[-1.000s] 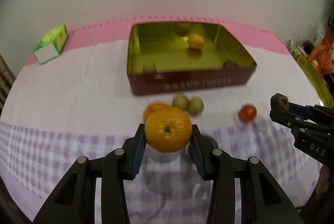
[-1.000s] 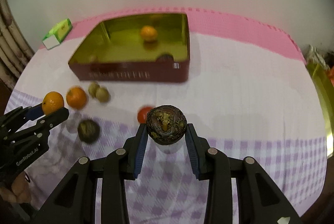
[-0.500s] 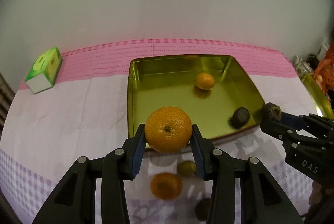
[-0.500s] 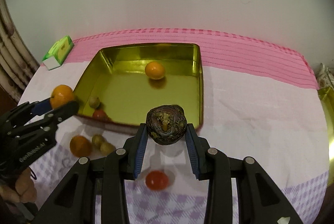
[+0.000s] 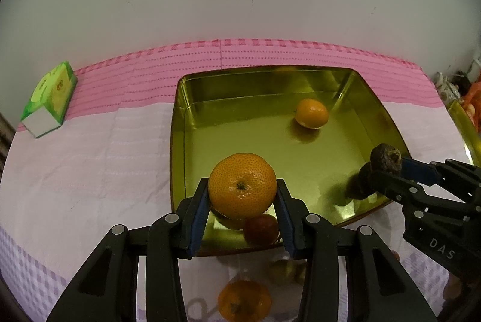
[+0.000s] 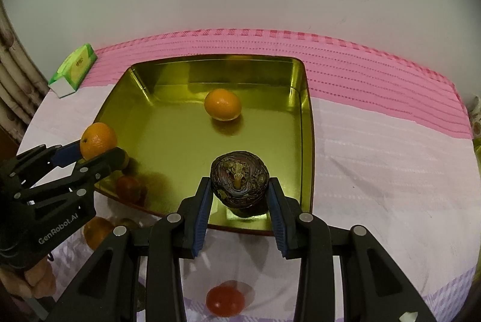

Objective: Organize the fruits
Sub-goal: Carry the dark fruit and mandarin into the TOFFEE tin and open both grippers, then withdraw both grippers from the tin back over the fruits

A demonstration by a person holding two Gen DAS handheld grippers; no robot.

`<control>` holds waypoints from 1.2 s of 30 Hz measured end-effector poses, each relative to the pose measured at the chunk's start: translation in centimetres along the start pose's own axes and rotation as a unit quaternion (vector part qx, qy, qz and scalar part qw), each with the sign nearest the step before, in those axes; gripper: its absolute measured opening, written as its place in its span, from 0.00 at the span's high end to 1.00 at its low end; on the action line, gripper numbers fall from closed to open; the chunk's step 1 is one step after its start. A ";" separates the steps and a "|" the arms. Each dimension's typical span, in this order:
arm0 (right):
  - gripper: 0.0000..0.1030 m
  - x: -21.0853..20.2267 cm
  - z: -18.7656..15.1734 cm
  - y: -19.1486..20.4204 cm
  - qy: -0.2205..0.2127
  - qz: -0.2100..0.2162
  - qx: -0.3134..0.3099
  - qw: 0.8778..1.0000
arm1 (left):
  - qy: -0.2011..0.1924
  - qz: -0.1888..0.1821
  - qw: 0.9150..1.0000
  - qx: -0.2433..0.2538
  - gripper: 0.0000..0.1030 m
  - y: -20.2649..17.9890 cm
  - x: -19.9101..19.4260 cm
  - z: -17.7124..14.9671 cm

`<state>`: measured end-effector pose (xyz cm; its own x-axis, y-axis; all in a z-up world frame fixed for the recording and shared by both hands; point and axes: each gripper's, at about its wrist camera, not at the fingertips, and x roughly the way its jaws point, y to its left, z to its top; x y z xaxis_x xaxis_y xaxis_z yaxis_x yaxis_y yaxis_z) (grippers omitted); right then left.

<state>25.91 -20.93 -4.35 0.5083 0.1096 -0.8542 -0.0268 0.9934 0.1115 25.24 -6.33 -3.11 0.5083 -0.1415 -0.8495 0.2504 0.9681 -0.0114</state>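
Observation:
My left gripper is shut on an orange mandarin and holds it above the near left part of the gold tin. My right gripper is shut on a dark wrinkled passion fruit above the tin's near right corner. Each gripper shows in the other view, the left and the right. One mandarin lies inside the tin, also seen in the right wrist view.
On the cloth in front of the tin lie another mandarin, small greenish fruits and a red fruit. A green-and-white carton stands far left on the pink mat. A gold lid edge is at right.
Both grippers have carried their fruits forward from the cloth to above the tin. The tin now looks larger and closer, and the loose fruits have dropped below the fingers.

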 end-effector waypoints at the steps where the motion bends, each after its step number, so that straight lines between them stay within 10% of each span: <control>1: 0.67 0.2 0.0 0.0 0.002 0.000 0.000 1.000 | 0.001 0.001 1.000 0.001 0.59 0.0 0.1 0.0; 36: 0.61 -2.4 -1.4 -0.2 -0.006 -0.004 0.015 1.000 | -0.011 0.019 1.000 0.012 0.36 0.0 -2.3 -1.3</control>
<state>23.50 -21.38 -2.99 0.5189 0.1017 -0.8488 0.0033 0.9926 0.1210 23.05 -5.72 -1.82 0.5351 -0.1103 -0.8376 0.2499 0.9677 0.0322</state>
